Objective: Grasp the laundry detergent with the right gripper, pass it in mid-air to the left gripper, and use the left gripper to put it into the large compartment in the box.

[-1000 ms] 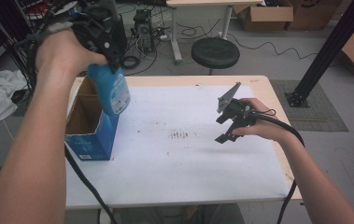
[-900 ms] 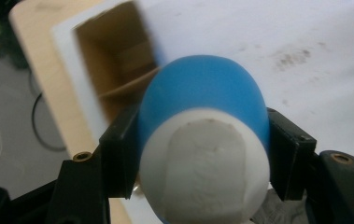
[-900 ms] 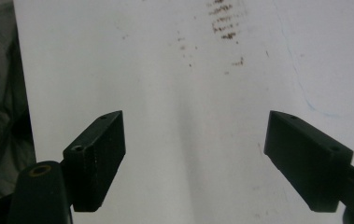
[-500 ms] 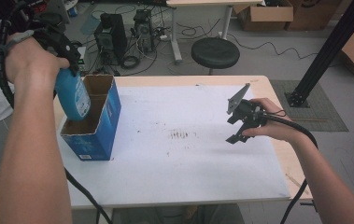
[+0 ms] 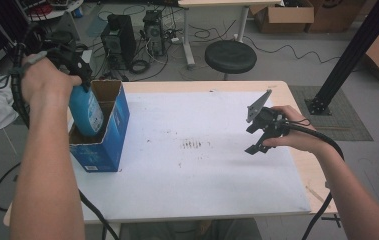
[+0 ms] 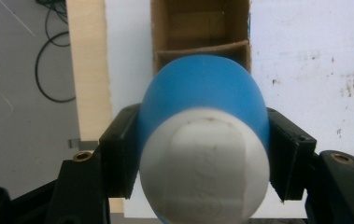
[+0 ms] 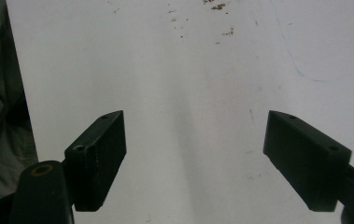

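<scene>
The left gripper [image 5: 74,67] is clamped on a blue bottle [image 5: 87,112] with a white cap [image 6: 205,163]; in the left gripper view its two black jaws press against the bottle's sides just below that cap. From the high view the bottle hangs upright, its lower end dipped into the open top of a blue cardboard box [image 5: 109,140] that stands at the left edge of the table [image 5: 297,165] — whether the bottle touches the bottom of the box I cannot tell. Looking down along the bottle, the brown inside of the box [image 6: 200,35] shows a cardboard divider across it. The person's left hand [image 5: 47,82] grips the tool from above, a black cable looped around the wrist. Well apart, over the right side of the white sheet [image 5: 202,160] that covers the tabletop, the right gripper [image 5: 257,137] is held in the right hand [image 5: 294,135] with its jaws spread wide and nothing between them — only the bare, lightly speckled sheet [image 7: 188,93] lies beneath. Some dark smudges [image 5: 192,145] mark the middle of the sheet, and a round black stool [image 5: 229,55] stands on the floor beyond the table
</scene>
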